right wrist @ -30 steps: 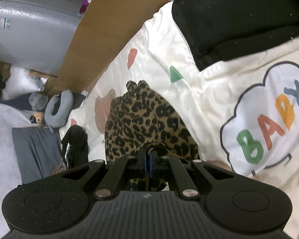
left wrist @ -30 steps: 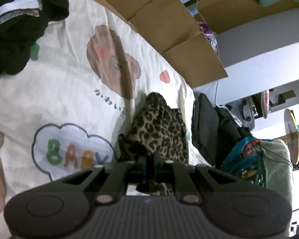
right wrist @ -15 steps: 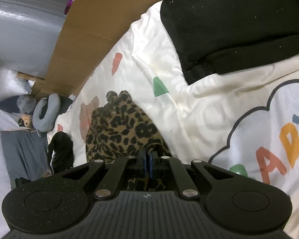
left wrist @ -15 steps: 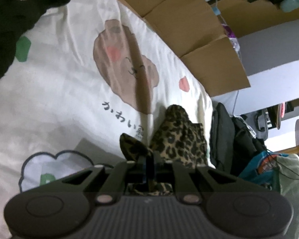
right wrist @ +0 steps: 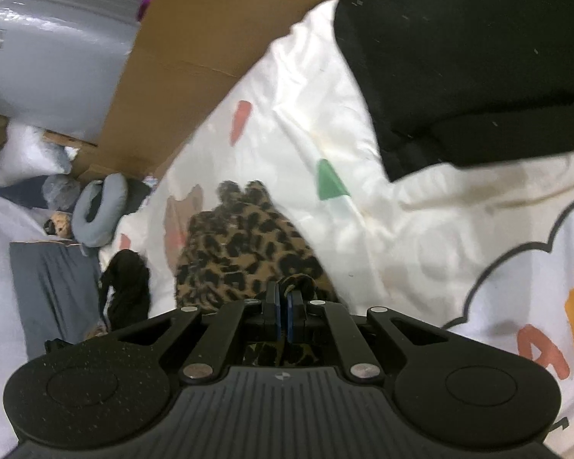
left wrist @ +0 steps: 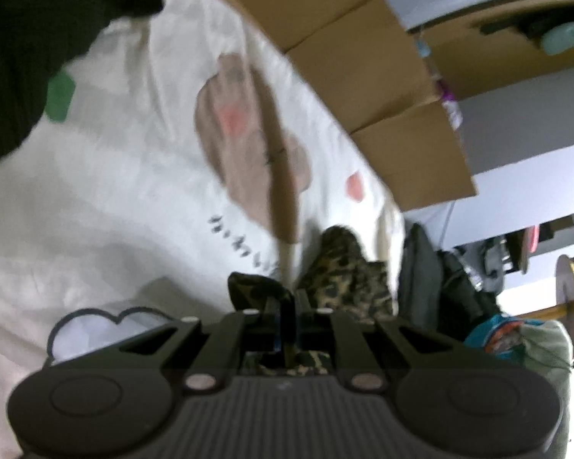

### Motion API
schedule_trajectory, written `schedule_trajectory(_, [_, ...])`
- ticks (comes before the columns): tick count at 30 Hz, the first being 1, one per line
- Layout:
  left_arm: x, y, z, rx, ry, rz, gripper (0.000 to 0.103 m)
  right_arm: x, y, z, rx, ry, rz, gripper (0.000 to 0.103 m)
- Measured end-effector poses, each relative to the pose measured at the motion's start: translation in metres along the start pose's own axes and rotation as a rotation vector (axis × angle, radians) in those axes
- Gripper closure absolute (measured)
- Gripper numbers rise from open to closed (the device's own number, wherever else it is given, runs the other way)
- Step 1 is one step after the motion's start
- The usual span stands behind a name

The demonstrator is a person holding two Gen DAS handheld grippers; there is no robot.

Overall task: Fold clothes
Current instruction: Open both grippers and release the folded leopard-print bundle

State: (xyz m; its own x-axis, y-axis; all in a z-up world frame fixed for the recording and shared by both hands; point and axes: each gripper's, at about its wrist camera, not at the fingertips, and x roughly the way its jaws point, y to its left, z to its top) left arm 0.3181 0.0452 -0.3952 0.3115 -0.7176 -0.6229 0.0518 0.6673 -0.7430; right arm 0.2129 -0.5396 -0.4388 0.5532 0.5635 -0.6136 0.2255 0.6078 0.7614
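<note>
Both grippers pinch the leopard-print garment [right wrist: 245, 244]: left gripper [left wrist: 286, 329] and right gripper [right wrist: 285, 319] clamped on an edge each, cloth trailing onto the cream printed bedsheet [right wrist: 421, 229]. Since a second ago both swept across the sheet, dragging the bunched fabric; left view blurred. Probably mid-fold or spreading it.

Bare printed sheet [right wrist: 421, 229] lies open beside the leopard garment [right wrist: 245, 244]; black clothing [right wrist: 470, 57] blocks the far corner, a cardboard wall [left wrist: 363, 69] bounds the back edge, dark bags [left wrist: 432, 290] crowd the side
</note>
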Motion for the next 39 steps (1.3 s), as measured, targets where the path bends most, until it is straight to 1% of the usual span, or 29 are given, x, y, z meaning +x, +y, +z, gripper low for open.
schedule_trajectory(4, [-0.002,-0.004,0.001,0.024,-0.020,0.013,0.096,-0.002,0.007,0.004,-0.004,-0.022,0.021,0.101])
schedule_trajectory(8, [0.001,-0.005,0.003,0.045,-0.032,0.033,0.096,0.009,0.001,0.006,0.017,-0.039,0.013,0.101])
schedule_trajectory(12, [0.021,0.006,0.003,0.075,-0.029,0.063,0.096,0.022,-0.013,0.007,0.066,-0.056,0.007,0.101])
schedule_trajectory(14, [0.029,0.014,0.004,0.070,-0.024,0.082,0.096,0.028,-0.017,0.007,0.076,-0.053,-0.002,0.100])
schedule_trajectory(16, [0.034,0.020,0.004,0.049,-0.017,0.101,0.093,0.032,-0.018,0.008,0.079,-0.050,-0.007,0.099])
schedule_trajectory(17, [0.035,0.022,0.004,0.039,-0.013,0.117,0.087,0.033,-0.019,0.009,0.082,-0.048,-0.010,0.098])
schedule_trajectory(18, [0.036,0.022,0.003,0.036,-0.011,0.139,0.071,0.034,-0.019,0.009,0.094,-0.049,-0.013,0.097])
schedule_trajectory(19, [0.036,0.021,0.002,0.038,-0.011,0.154,0.061,0.034,-0.020,0.009,0.107,-0.050,-0.017,0.095])
schedule_trajectory(20, [0.036,0.019,0.001,0.039,-0.014,0.160,0.047,0.034,-0.019,0.007,0.118,-0.049,-0.014,0.087])
schedule_trajectory(21, [0.034,0.018,-0.001,0.034,-0.017,0.153,0.042,0.033,-0.018,0.006,0.128,-0.049,-0.010,0.065])
schedule_trajectory(23, [0.031,0.015,-0.003,0.017,-0.017,0.135,0.040,0.030,-0.013,0.001,0.120,-0.052,0.008,0.047])
schedule_trajectory(24, [0.029,0.013,-0.005,0.009,-0.018,0.131,0.036,0.029,-0.010,-0.002,0.117,-0.054,0.019,0.044])
schedule_trajectory(25, [0.026,0.011,-0.007,0.001,-0.023,0.132,0.034,0.027,-0.009,-0.003,0.119,-0.054,0.024,0.043])
schedule_trajectory(29, [0.016,0.001,-0.021,-0.049,-0.038,0.117,0.016,0.021,-0.007,-0.012,0.140,-0.060,0.033,0.034])
schedule_trajectory(30, [0.013,-0.002,-0.026,-0.061,-0.043,0.109,0.013,0.019,-0.007,-0.014,0.147,-0.062,0.033,0.031])
schedule_trajectory(31, [0.012,-0.005,-0.031,-0.065,-0.046,0.103,0.013,0.017,-0.006,-0.018,0.154,-0.066,0.039,0.029])
schedule_trajectory(33, [0.011,-0.011,-0.038,-0.057,-0.044,0.110,0.012,0.014,-0.004,-0.027,0.162,-0.074,0.049,0.021])
schedule_trajectory(36, [0.015,-0.020,-0.046,-0.009,-0.019,0.144,0.011,0.013,-0.001,-0.038,0.137,-0.060,0.046,0.020])
schedule_trajectory(39, [0.019,-0.026,-0.051,0.020,0.003,0.136,0.011,0.012,0.000,-0.043,0.128,-0.063,0.053,0.020])
